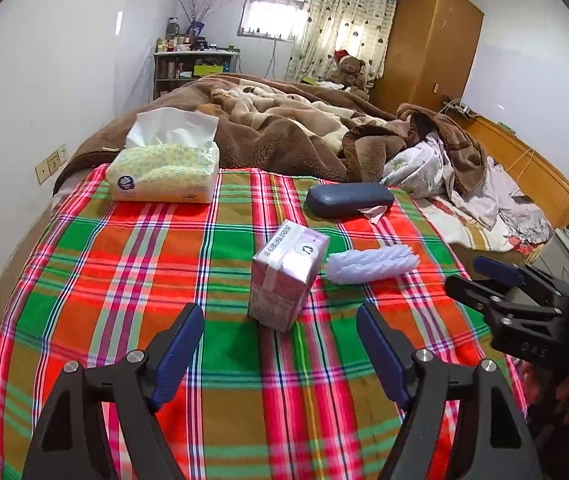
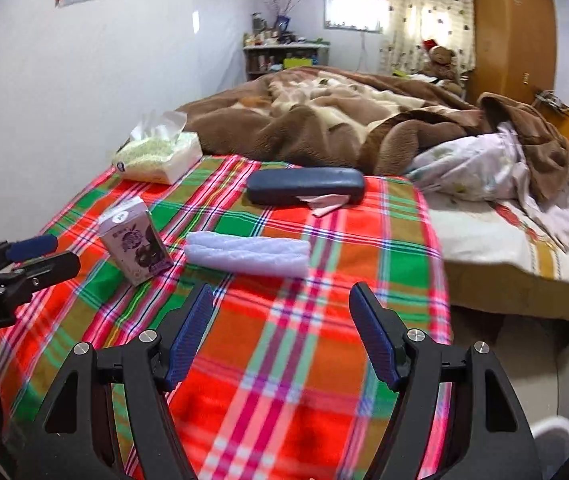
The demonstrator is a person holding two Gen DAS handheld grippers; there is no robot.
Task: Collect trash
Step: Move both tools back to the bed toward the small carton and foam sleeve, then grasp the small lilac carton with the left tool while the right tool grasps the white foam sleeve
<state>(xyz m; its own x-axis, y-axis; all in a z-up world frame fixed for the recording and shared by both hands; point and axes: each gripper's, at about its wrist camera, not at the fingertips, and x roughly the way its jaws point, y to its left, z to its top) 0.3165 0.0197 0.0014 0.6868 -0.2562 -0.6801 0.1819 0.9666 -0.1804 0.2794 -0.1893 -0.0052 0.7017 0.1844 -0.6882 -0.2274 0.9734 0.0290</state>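
Note:
A small purple-and-white drink carton [image 1: 286, 276] stands upright on the plaid cloth [image 1: 124, 272], just ahead of my open left gripper [image 1: 280, 316]. It also shows in the right wrist view [image 2: 134, 242]. A white foam wrap [image 1: 372, 266] lies right of the carton; in the right wrist view the foam wrap [image 2: 248, 254] lies ahead of my open, empty right gripper [image 2: 280, 296]. A crumpled pink paper scrap [image 2: 326, 203] pokes out beside a dark blue glasses case [image 2: 304, 190]. The right gripper [image 1: 480, 276] shows at the right edge of the left wrist view, and the left gripper [image 2: 40, 256] at the left edge of the right wrist view.
A tissue pack [image 1: 164, 170] sits at the cloth's far left corner. A rumpled brown blanket [image 1: 284, 128] and pale bedding [image 2: 484, 168] cover the far bed. A wooden wardrobe [image 1: 428, 40], a shelf [image 1: 192, 66] and a teddy bear [image 1: 350, 70] stand at the back. A white wall runs along the left.

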